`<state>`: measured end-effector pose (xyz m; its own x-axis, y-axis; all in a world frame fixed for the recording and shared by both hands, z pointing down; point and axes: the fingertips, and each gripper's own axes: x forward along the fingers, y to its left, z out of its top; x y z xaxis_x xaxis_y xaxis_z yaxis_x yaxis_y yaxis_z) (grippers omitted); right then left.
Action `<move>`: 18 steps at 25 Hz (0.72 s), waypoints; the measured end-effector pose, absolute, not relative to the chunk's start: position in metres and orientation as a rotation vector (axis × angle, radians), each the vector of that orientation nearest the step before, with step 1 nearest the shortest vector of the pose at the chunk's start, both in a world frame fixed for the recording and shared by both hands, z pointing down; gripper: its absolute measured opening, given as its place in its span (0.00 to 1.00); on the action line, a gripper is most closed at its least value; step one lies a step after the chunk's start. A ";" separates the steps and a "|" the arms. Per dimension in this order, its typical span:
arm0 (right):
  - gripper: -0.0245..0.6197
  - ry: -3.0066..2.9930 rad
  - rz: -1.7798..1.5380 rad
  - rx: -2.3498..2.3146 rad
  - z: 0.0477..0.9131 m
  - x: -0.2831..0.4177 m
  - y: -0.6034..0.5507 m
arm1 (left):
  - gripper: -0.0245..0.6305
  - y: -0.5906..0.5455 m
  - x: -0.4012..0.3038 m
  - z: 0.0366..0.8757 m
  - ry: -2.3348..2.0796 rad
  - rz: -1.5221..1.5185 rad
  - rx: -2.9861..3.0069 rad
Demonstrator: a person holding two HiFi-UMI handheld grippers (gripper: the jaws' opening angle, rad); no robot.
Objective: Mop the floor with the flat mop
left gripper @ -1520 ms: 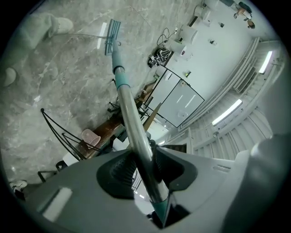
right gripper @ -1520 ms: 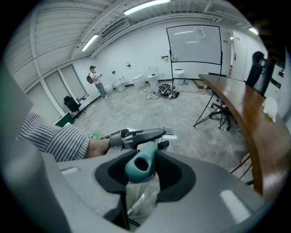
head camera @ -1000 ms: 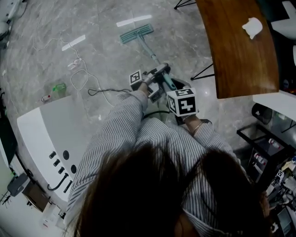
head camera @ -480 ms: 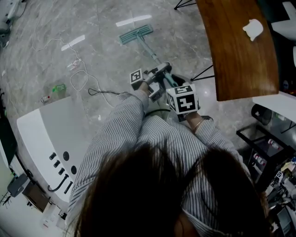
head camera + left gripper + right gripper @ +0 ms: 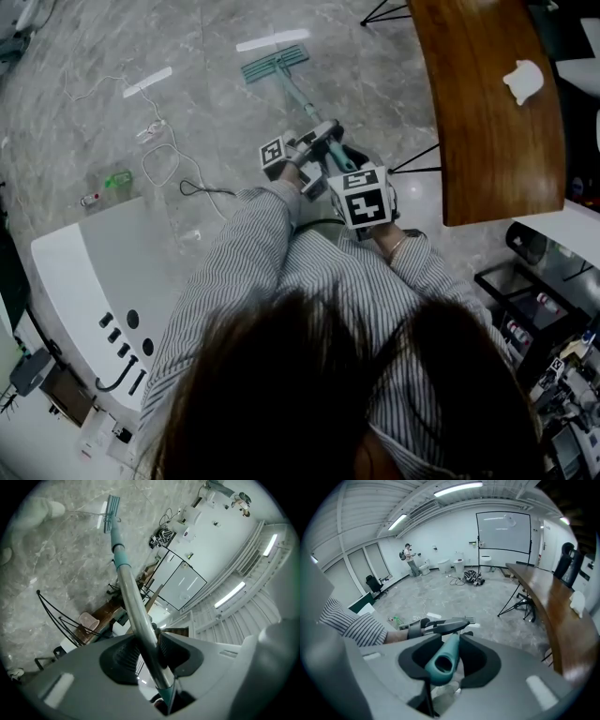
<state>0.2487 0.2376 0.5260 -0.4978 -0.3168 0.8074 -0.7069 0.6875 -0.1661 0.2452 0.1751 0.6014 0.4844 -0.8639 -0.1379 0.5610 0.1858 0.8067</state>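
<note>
The flat mop has a teal head (image 5: pixel 275 64) lying on the grey marble floor (image 5: pixel 206 112) and a long pole (image 5: pixel 298 97) that slopes back toward me. My left gripper (image 5: pixel 314 150) is shut on the metal pole (image 5: pixel 133 609), lower down its length. My right gripper (image 5: pixel 361 192) is shut on the teal handle end (image 5: pixel 443 660) at the top. In the left gripper view the mop head (image 5: pixel 111 508) shows far down the pole. The right gripper view also shows the left gripper (image 5: pixel 440 626) ahead on the pole.
A curved wooden table (image 5: pixel 487 103) on black legs stands to the right, with a white cloth (image 5: pixel 525 80) on it. A white machine (image 5: pixel 94 281) sits at my left. White and black cables (image 5: pixel 164 155), a green object (image 5: pixel 118 178) and white tape strips (image 5: pixel 272 40) lie on the floor.
Both grippers and the mop pole have shifted a little forward and left, and the mop head has slid slightly further away across the floor.
</note>
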 end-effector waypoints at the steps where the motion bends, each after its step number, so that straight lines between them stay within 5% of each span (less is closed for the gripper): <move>1: 0.22 -2.106 0.620 0.783 0.528 0.242 0.230 | 0.25 0.168 0.238 0.601 -0.390 -1.042 0.931; 18: 0.22 -2.186 0.571 0.832 0.492 0.015 0.011 | 0.27 -0.048 0.016 0.570 -0.280 -1.043 0.984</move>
